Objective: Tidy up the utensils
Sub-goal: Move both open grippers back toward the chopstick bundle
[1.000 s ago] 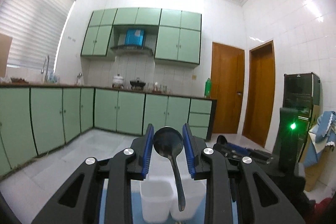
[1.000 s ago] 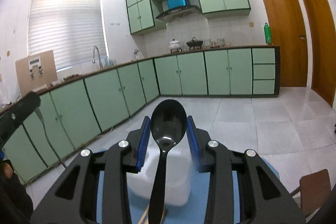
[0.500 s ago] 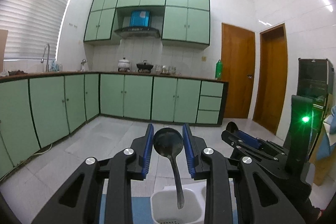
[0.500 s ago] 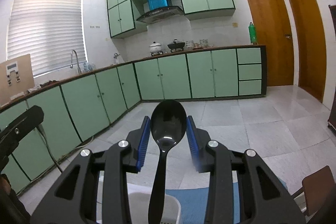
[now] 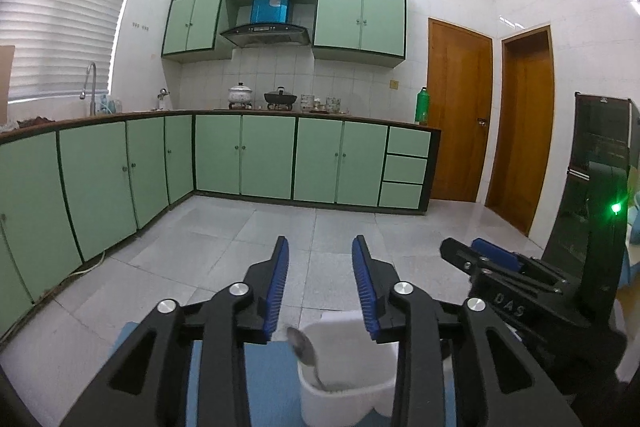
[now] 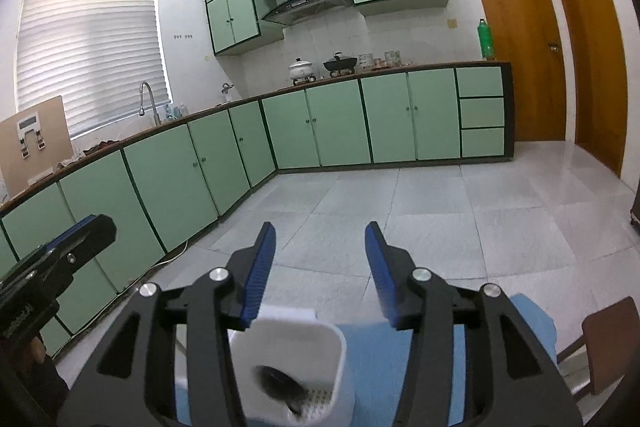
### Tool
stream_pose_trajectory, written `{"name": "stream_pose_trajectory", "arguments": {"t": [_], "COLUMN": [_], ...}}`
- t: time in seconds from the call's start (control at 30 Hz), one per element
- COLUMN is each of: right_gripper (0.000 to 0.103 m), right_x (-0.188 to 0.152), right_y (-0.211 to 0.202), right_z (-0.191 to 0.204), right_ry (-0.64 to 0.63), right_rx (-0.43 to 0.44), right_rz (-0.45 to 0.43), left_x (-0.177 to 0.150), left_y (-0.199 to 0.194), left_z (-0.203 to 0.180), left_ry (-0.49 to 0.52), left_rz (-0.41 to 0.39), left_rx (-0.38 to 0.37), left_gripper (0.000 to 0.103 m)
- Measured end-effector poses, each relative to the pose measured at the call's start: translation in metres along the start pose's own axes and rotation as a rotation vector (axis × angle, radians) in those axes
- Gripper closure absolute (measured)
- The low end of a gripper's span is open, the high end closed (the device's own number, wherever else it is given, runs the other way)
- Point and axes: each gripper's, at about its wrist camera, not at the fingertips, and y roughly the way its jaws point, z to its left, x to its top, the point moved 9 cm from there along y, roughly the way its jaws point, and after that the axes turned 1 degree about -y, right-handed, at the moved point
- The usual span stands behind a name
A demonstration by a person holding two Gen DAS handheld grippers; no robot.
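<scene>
Both the left gripper (image 5: pixel 320 279) and right gripper (image 6: pixel 320 267) gaped wide, holding nothing. A dark, stiff, light-looking plastic spoon (image 6: pixel 282 389) lay in the white perforated plastic caddy (image 6: pixel 334 351) at six o'clock; its slim handle looked the likeliest hold.

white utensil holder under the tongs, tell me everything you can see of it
The white utensil holder looks like matte plastic, a tall bin with rounded corners, a thick rim and a perforated floor. It stands upright on a blue mat, just below the right tongs, which are open and not touching it. A dark spoon, blurred, lies inside this compartment. The left wrist view shows a grey spoon in its own compartment below the open left tongs.
</scene>
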Motion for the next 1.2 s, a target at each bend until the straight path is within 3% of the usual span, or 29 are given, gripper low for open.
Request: {"name": "stream_pose_trajectory", "arguments": {"t": [0.17,0.37,0.47,0.63,0.87,1.2], "right_gripper": [0.036,0.023,0.021,0.021,0.021,0.021], "right_x": [-0.021,-0.088,-0.129,-0.177,-0.220,-0.251], "right_y": [-0.043,-0.097,-0.118,-0.145,-0.172,-0.173], "right_z": [-0.002,0.001,0.006,0.019,0.040,0.051], "right_ry": [0.015,0.017,0.006,-0.020,-0.078,-0.176], "right_rx": [0.013,0.025,0.024,0.023,0.022,-0.018], "right_rz": [0.074,0.235,0.324,0.425,0.494,0.550], "left_x": [-0.007,-0.060,-0.097,-0.158,-0.207,-0.236], "left_y": [-0.037,-0.079,-0.093,-0.112,-0.132,-0.141], "left_z": [-0.006,-0.015,-0.019,-0.020,-0.021,-0.017], "left_ry": [0.007,-0.003,-0.021,-0.011,-0.007,-0.040], "left_rz": [0.042,0.184,0.288,0.422,0.505,0.568], "left_rx": [0.008,-0.007,-0.024,0.010,0.046,0.071], "left_gripper": [0.055,0.042,0.041,0.040,0.040,0.040]}}
